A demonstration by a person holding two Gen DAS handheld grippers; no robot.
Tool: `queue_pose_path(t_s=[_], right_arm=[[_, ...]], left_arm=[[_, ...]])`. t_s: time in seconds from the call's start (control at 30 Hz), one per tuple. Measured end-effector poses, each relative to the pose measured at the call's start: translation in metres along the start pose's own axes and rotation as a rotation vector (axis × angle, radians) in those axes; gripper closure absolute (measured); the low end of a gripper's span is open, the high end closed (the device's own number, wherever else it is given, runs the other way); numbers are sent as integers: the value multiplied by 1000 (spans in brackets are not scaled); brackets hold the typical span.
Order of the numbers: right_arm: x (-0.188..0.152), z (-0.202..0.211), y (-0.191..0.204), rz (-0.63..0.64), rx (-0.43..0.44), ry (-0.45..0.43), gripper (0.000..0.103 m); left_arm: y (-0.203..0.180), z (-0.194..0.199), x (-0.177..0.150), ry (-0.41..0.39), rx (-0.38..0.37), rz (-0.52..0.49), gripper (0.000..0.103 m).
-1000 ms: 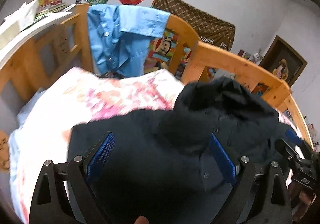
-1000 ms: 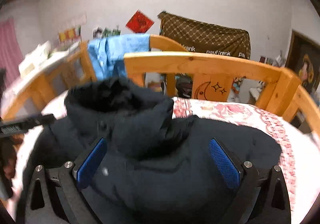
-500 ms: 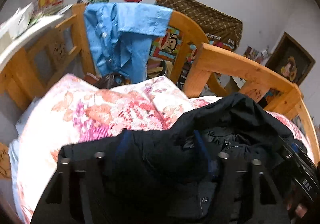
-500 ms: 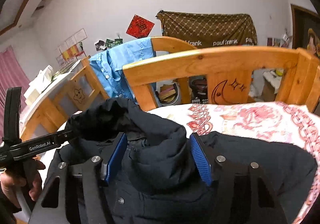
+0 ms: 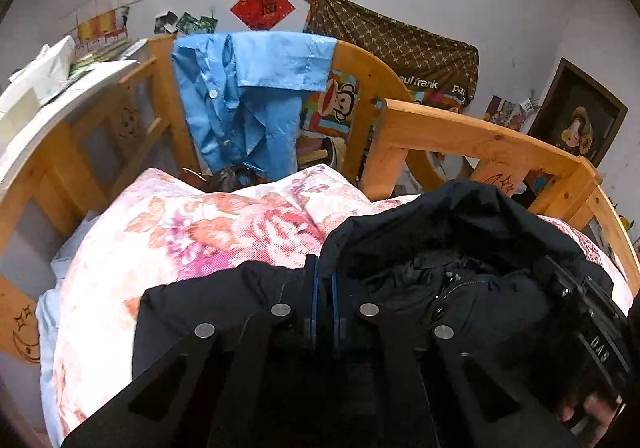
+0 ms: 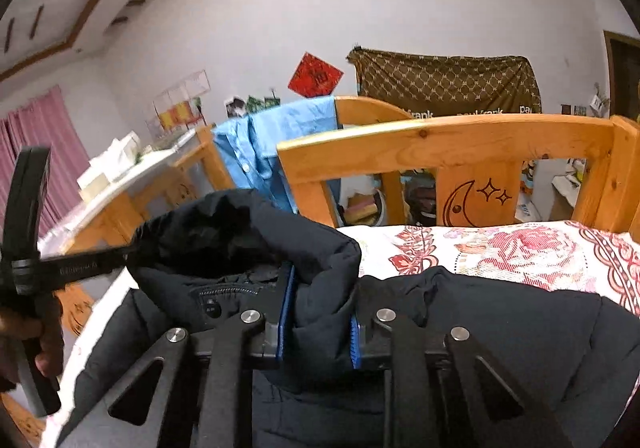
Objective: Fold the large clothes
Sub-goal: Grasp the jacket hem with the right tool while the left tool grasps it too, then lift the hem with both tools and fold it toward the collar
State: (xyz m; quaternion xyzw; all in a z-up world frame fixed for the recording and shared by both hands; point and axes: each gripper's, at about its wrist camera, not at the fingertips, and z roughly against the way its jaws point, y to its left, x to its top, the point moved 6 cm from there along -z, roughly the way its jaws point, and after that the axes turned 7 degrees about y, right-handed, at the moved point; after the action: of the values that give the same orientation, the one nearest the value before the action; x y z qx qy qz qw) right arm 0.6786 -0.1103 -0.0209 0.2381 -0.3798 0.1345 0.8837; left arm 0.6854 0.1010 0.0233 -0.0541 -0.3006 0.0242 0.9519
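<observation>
While the dark padded jacket (image 6: 472,332) lies spread over the floral bedding (image 5: 180,232), filling the lower half of both frames, the right gripper (image 6: 318,314) is closing its jaws on a thick fold of the collar, blue pads pressing into the fabric. At lower centre of the left view, the left gripper (image 5: 324,288) is clenched tight on the jacket's edge (pads nearly meeting). Beyond, at upper centre, a blue shirt (image 5: 256,96) hangs over the wooden bed rail (image 5: 480,136).
</observation>
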Motion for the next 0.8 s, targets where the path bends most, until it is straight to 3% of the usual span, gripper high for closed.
queue_pose_path(t_s=[0.17,0.27,0.43,0.57,0.67,0.73,0.8], right_arm=[[-1,20,11,-6,-5,12,84],[-7,37,31,78,-40,14,86],[-29,80,77,207,-96,-42,88],[-60,115,105,270,-97,-80,88],[-91,132,116,280,-104,-82,88],[-113,135,118,255,-94,-26,89],[-137,139,123,325,-142,-3,89]], left_arm=[[-2,24,-12,-61,-12,-8,100],[5,46,-28,-85,-63,25,100],[18,85,-60,-135,-114,-21,101],[22,128,-92,-217,-176,-87,101],[26,144,-122,-200,-219,-138,101],[27,149,-145,-193,-241,-192,101],[26,146,-164,-164,-269,-212,101]])
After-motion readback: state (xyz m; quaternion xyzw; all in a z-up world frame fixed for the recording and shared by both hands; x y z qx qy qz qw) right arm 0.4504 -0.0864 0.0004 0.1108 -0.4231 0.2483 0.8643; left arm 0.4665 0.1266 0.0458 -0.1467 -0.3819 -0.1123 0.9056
